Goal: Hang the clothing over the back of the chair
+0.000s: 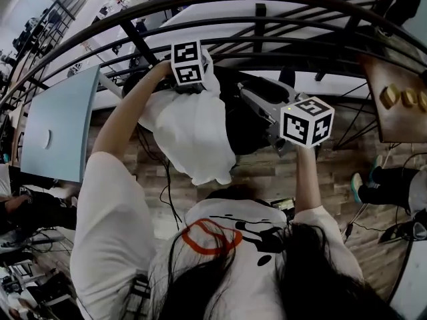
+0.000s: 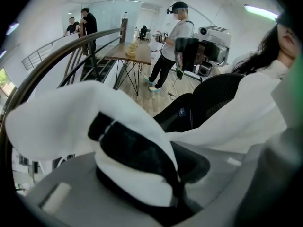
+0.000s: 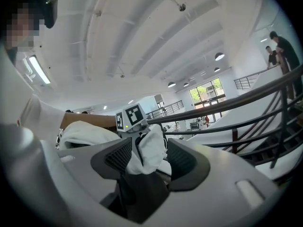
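Left gripper (image 2: 142, 164), jaws spread, has a black-banded fold of the white garment (image 1: 193, 135) lying between them, the garment hanging crumpled over the back of the black chair (image 1: 250, 129), while right gripper (image 3: 144, 157), jaws wide apart, flanks another white fold without pinching it.

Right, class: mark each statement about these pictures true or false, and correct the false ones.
1. The clothing is white. True.
2. The chair is red. False: it is black.
3. The clothing lies flat on the floor. False: it is draped over the chair.
4. The right tool has its jaws apart. True.
5. A dark railing runs beyond the chair. True.
6. The person's top is plain black. False: it is white with a red and black print.
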`<state>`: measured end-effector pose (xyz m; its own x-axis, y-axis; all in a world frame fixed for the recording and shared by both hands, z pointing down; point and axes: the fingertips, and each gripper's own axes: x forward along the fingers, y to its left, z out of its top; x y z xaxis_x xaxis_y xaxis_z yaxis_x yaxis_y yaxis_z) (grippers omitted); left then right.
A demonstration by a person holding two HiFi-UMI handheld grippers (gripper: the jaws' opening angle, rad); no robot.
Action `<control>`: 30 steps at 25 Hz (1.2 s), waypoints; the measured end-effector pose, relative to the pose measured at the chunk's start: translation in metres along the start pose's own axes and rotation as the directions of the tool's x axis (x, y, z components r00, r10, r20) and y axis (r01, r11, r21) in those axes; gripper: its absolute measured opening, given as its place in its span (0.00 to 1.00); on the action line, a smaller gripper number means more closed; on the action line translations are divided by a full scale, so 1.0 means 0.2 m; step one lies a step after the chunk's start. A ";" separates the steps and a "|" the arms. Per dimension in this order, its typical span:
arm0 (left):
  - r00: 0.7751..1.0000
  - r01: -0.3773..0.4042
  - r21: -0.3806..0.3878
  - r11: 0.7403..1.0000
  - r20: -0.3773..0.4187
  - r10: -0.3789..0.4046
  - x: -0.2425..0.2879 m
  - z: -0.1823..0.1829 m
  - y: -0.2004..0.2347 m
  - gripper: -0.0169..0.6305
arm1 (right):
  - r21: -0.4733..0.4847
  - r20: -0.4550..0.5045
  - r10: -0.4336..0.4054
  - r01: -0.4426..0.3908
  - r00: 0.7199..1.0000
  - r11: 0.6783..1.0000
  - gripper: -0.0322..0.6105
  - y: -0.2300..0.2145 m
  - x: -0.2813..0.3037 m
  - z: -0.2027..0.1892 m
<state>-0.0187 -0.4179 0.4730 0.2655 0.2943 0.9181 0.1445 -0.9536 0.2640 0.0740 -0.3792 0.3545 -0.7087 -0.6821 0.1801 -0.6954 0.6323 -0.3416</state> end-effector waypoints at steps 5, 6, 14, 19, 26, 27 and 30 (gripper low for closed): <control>1.000 0.017 0.030 0.999 0.014 -0.018 0.03 0.02 -0.03 0.49 | -0.050 -0.051 0.017 -0.019 0.999 0.999 0.41 -0.09 0.25 -0.05; 1.000 0.019 0.037 0.999 0.014 -0.019 0.04 0.01 -0.03 0.49 | -0.068 -0.062 0.025 -0.029 0.998 0.997 0.40 -0.09 0.30 -0.06; 1.000 0.021 0.089 0.996 0.012 -0.022 0.06 0.02 -0.06 0.49 | -0.117 -0.118 0.168 -0.182 0.979 0.976 0.34 -0.02 0.54 -0.06; 1.000 0.022 0.093 0.995 0.008 -0.022 0.07 0.02 -0.07 0.49 | -0.130 -0.192 0.190 -0.217 0.963 0.967 0.23 0.00 0.61 -0.11; 1.000 -0.013 0.087 0.996 0.024 0.011 0.05 0.02 -0.03 0.51 | -0.141 -0.213 0.172 -0.204 0.962 0.969 0.13 0.00 0.60 -0.16; 0.999 -0.028 0.082 0.996 0.033 0.025 0.03 0.03 -0.01 0.53 | -0.146 -0.220 0.164 -0.199 0.962 0.969 0.13 -0.02 0.59 -0.17; 0.996 -0.063 0.060 0.996 0.060 0.059 -0.01 0.03 0.03 0.58 | -0.138 -0.230 0.167 -0.202 0.959 0.970 0.13 -0.03 0.58 -0.19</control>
<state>-0.0121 -0.4239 0.4704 0.3301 0.2407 0.9128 0.1841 -0.9648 0.1879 -0.0086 -0.4473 0.4121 -0.8228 -0.4643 0.3278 -0.5479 0.8014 -0.2400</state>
